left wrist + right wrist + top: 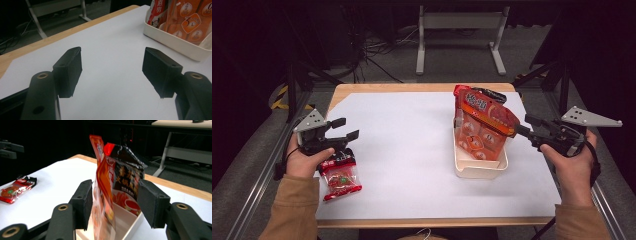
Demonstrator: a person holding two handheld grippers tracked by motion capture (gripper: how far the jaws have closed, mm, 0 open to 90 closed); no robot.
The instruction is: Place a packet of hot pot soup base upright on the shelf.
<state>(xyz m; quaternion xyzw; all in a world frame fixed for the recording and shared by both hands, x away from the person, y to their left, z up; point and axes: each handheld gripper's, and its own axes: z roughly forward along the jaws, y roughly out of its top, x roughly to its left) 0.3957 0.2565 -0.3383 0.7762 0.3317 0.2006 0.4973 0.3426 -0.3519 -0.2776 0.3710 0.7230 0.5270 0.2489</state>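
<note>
1. The tall orange snack bag (484, 125) is thin plastic film, glossy and creased.
2. The black-and-red foil packet (126, 173) behind it is crinkled and shiny.
3. The cream rectangular tray (479, 170) looks like smooth, matt plastic.
4. The small red sweet packet (341, 181) is glossy plastic wrap.
5. The white sheet covering the table (412, 150) looks like smooth, matt paper; the tabletop edge (412, 87) is pale wood.
6. The left gripper (112, 72) and the right gripper (113, 203) have matt black plastic jaws with brass-coloured metal inserts.
7. The person's tan sleeves (292, 210) are soft cloth.
</note>
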